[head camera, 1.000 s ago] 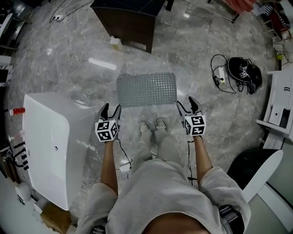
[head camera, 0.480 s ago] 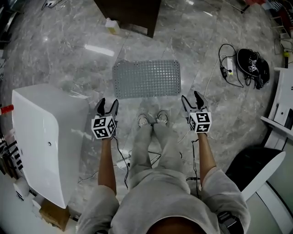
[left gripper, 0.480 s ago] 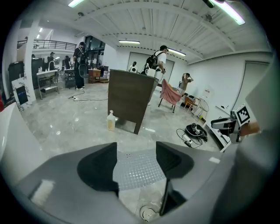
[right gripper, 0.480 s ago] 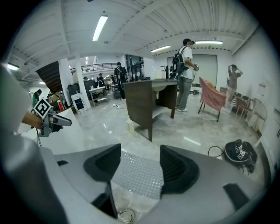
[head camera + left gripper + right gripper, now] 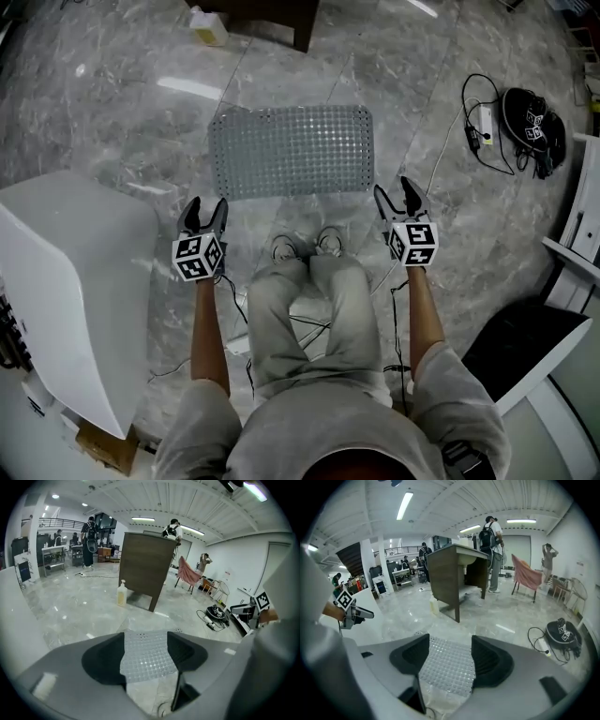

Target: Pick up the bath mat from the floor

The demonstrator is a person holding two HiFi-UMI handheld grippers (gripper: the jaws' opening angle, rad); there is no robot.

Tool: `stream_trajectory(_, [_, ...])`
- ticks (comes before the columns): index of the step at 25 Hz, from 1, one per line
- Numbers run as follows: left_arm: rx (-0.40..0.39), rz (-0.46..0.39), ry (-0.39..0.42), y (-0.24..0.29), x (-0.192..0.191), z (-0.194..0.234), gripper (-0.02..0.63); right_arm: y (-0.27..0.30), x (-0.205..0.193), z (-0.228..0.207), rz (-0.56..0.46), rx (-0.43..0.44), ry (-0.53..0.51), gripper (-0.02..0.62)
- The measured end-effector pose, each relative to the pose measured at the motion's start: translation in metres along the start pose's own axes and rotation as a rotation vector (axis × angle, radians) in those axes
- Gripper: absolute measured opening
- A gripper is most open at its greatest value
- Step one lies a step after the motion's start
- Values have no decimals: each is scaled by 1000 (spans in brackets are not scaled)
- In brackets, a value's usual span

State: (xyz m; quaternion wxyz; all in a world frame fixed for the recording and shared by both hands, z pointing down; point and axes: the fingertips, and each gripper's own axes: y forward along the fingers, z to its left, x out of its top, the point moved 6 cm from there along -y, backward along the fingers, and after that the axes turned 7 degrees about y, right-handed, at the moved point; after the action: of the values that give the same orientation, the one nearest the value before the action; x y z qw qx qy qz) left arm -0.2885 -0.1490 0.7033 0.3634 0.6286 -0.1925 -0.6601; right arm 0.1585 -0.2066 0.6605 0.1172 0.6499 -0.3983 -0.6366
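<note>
Fingers [image 5: 101, 660] of the left gripper [image 5: 206, 208] and right gripper [image 5: 394, 192] are spread and pinch nothing. Each pair frames the grey, bumpy, rectangular rubber bath mat [image 5: 291, 150] ahead. It lies flat on the grey marble floor [image 5: 122, 122], just beyond the person's shoes [image 5: 305, 247]. Each gripper lines up with a near corner, likely so the floppy sheet lifts evenly from two points.

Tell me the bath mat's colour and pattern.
The bath mat is pale grey with a grid of small bumps, clearest in the right gripper view.
</note>
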Motion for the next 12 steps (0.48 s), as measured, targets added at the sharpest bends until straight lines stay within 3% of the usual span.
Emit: stream_trajectory(12, [25, 12, 16, 119, -81, 55, 292, 114, -82, -49, -6, -4, 29, 288])
